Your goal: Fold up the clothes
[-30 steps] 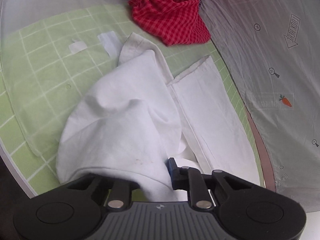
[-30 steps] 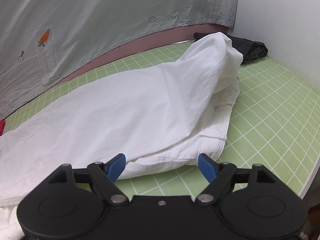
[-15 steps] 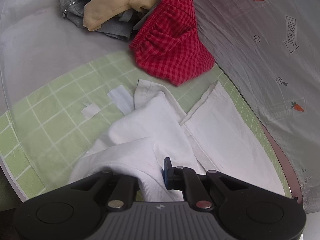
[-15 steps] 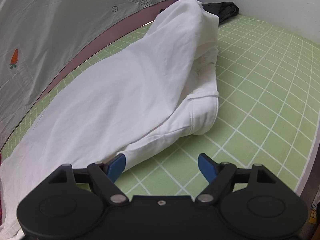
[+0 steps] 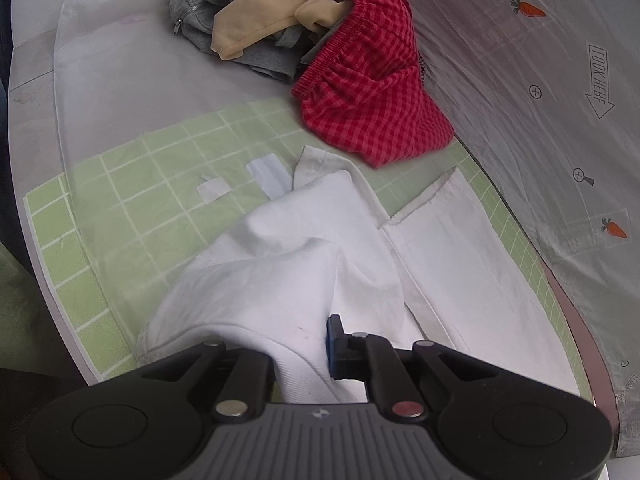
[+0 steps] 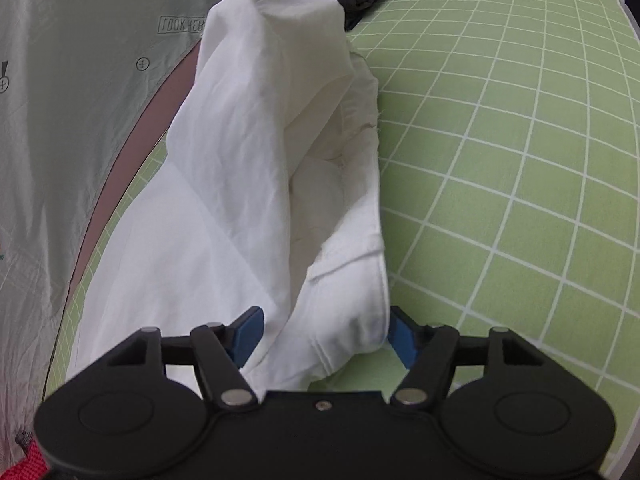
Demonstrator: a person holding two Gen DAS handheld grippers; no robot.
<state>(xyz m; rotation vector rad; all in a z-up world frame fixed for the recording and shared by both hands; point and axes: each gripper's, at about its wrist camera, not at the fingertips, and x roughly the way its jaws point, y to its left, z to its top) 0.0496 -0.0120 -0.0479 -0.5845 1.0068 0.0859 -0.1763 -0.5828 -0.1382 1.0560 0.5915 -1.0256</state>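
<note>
As the white trousers [image 6: 248, 184] lie lengthwise on the green grid mat [image 6: 520, 160], long axis running away from the right claw [image 6: 322, 338] w/ legs ending near the red checked shorts [image 5: 372, 92], the next fold looks to turn on the waist end sitting directly btwn that claw's wide-open jaws, fabric not gripped. Left claw [image 5: 300, 354] is clamped on a raised bunch of the same garment [image 5: 288, 264], lifting it off the table. Right claw nearer the waistband; left nearer the leg portion.

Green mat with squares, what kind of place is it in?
Probably a clothes-folding table in a home or lab: a gridded mat, white trousers on it, and a pile of clothes waiting.
</note>
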